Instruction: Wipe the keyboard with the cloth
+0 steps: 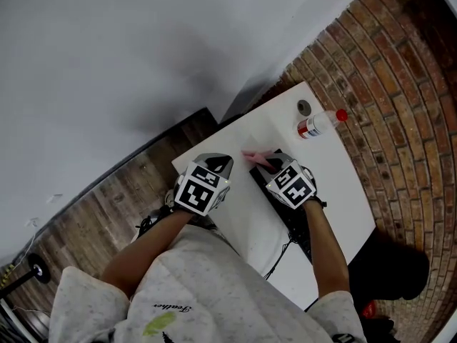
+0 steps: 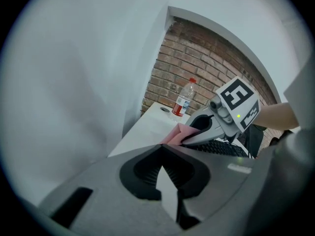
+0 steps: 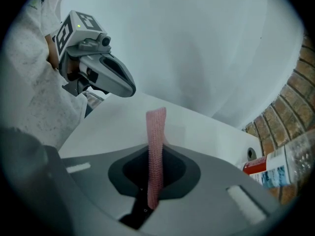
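Note:
A pink cloth (image 1: 255, 156) hangs pinched in my right gripper (image 1: 269, 162), which is shut on it above the far end of the black keyboard (image 1: 297, 229). In the right gripper view the cloth (image 3: 156, 132) stands as a narrow strip between the jaws of the right gripper (image 3: 155, 154). The left gripper view shows the right gripper (image 2: 193, 137) holding the cloth (image 2: 176, 132) just over the keyboard (image 2: 222, 149). My left gripper (image 1: 217, 163) hovers at the table's left edge, shut and holding nothing; it also shows in its own view (image 2: 161, 149) and in the right gripper view (image 3: 125, 88).
The white table (image 1: 341, 184) stands in a corner between a white wall and a brick wall. A clear bottle (image 1: 319, 124) with a red cap lies at the far end beside a cable hole (image 1: 304, 108). A black cable (image 1: 280, 257) runs from the keyboard's near end.

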